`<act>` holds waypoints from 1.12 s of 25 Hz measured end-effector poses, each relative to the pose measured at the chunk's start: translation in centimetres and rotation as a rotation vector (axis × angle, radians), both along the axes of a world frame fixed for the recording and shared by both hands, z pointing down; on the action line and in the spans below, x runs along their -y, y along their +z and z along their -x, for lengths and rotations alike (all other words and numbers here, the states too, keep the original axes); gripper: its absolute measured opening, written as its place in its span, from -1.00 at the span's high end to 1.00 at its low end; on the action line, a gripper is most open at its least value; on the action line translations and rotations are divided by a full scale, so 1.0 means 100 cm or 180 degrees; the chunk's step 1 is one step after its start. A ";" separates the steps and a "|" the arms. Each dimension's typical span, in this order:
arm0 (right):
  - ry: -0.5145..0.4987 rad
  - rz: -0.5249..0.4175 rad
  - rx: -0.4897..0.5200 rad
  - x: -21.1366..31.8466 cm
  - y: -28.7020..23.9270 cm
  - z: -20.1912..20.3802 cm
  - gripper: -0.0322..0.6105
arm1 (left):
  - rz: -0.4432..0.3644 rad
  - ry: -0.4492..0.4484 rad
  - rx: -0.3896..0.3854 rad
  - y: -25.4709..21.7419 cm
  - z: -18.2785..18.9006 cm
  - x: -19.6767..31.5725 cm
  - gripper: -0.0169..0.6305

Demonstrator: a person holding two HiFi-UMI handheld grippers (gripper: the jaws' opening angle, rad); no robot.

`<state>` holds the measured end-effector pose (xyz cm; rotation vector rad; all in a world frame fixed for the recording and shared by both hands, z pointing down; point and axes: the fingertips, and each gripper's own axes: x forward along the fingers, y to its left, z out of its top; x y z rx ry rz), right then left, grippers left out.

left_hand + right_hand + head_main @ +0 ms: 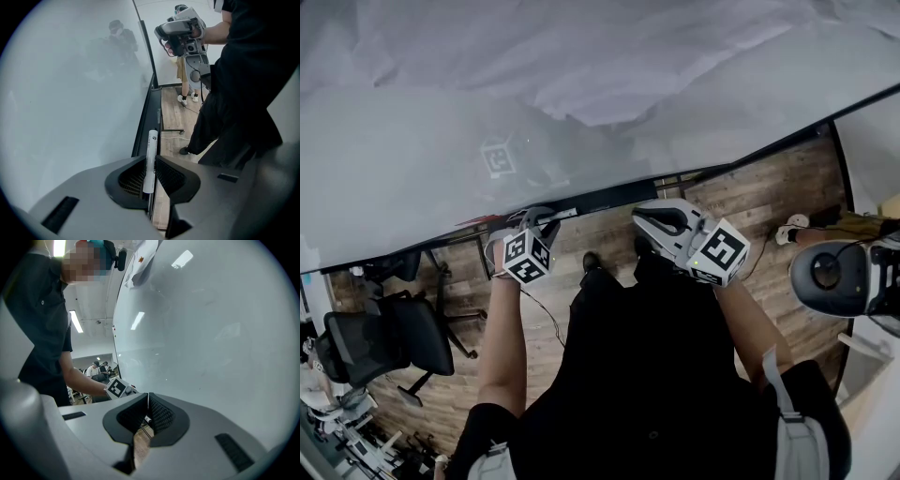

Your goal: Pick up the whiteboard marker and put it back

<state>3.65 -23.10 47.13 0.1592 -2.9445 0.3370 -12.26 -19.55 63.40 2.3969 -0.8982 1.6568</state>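
Observation:
The whiteboard marker (151,157) is white and thin. My left gripper (150,165) is shut on it, and its free end pokes out past the jaws along the dark tray (149,110) under the whiteboard (70,93). In the head view the left gripper (540,221) points at the tray (609,198), and the marker cannot be made out there. My right gripper (658,221) hangs a little right of it, off the board; its jaws are shut (147,401) with nothing between them. The left gripper view shows the right gripper (180,32) up high.
The big whiteboard (581,84) fills the top of the head view. A black office chair (389,347) stands at the left on the wood floor (787,187). A round grey device (834,277) sits at the right edge. My body fills the lower middle.

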 end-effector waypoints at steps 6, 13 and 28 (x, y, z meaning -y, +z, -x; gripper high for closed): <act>-0.0027 0.0006 -0.0038 -0.002 0.002 -0.002 0.83 | 0.0040 -0.0039 -0.0047 0.001 0.000 0.000 0.70; -0.0087 -0.0006 -0.0034 -0.004 0.002 0.002 0.83 | 0.0018 -0.0025 -0.0067 0.000 -0.001 -0.001 0.67; -0.0528 -0.0135 0.0051 -0.022 -0.014 0.039 0.83 | -0.0935 -0.0944 -0.1520 -0.109 -0.004 -0.011 0.81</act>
